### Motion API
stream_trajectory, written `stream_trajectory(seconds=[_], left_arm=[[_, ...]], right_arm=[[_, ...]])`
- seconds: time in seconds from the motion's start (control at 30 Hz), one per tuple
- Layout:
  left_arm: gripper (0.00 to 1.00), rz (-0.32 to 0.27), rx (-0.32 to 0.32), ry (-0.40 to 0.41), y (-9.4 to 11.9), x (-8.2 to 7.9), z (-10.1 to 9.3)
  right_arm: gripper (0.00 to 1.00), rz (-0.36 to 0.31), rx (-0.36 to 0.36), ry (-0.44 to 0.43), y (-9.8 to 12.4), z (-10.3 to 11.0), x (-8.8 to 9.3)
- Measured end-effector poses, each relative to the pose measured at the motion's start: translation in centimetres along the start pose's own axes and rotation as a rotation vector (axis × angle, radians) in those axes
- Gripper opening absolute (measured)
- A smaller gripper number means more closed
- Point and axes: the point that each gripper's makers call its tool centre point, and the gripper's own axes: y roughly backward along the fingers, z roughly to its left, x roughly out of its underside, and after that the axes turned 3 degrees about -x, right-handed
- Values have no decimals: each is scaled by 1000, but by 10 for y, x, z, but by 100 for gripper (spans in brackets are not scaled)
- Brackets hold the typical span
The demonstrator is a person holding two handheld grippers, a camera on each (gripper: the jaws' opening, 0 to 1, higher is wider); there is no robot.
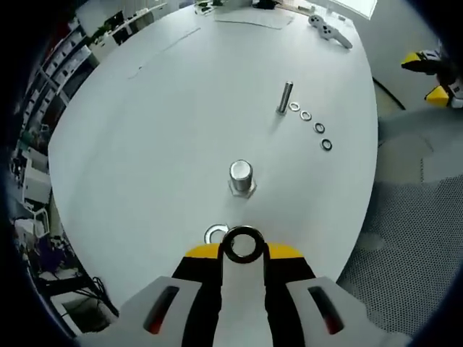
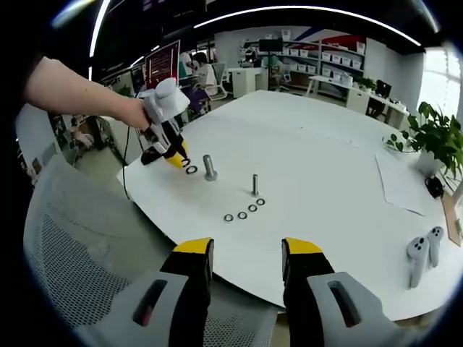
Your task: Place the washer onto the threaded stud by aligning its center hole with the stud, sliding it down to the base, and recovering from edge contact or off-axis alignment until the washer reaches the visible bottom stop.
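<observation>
White round table (image 1: 145,144): near its middle a large stud (image 1: 241,177) stands upright on a hex base, bare, nothing threaded on it as far as can be seen. Left gripper (image 1: 242,249): yellow-tipped jaws drawn narrow onto a dark washer (image 1: 242,244), held flat at the tips, near the stud but short of it and not yet over its axis; from the right gripper view the same gripper (image 2: 177,157), in a person's hand (image 2: 134,113), carries the washer (image 2: 191,170) just beside the stud (image 2: 210,168). A second, pale washer (image 1: 214,233) lies on the table just beside the jaw tips. Further off: a slimmer stud (image 1: 286,97), upright, with a row of four spare washers (image 1: 311,121) on the table beside it. Right gripper (image 2: 246,264): jaws wide apart, holding nothing, hanging off the table edge above a mesh chair (image 2: 79,253), well apart from the work. Also present: two white controllers (image 2: 423,253) and a sheet of paper (image 2: 401,181) at the far side, a potted plant (image 2: 434,134) beyond. Progress, as judged: washer picked up and brought near; centring the hole over the stud, lowering it down the thread and seating it on the hex base all remain.
</observation>
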Motion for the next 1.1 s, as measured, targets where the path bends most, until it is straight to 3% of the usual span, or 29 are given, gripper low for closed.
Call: stream_trajectory(seconds=[0.33,0.63,1.1], left_arm=[[19,-31,18,-15,11,-31,1],[19,-59,17,-28,8,-50,0],[19,-18,18,-61,-5,-57,-2]], right_arm=[[40,-4,0,-2,1,0,-1],[40,-8,1,-7,1,0,-1],[40,-17,-2,-10,2,0,-3]])
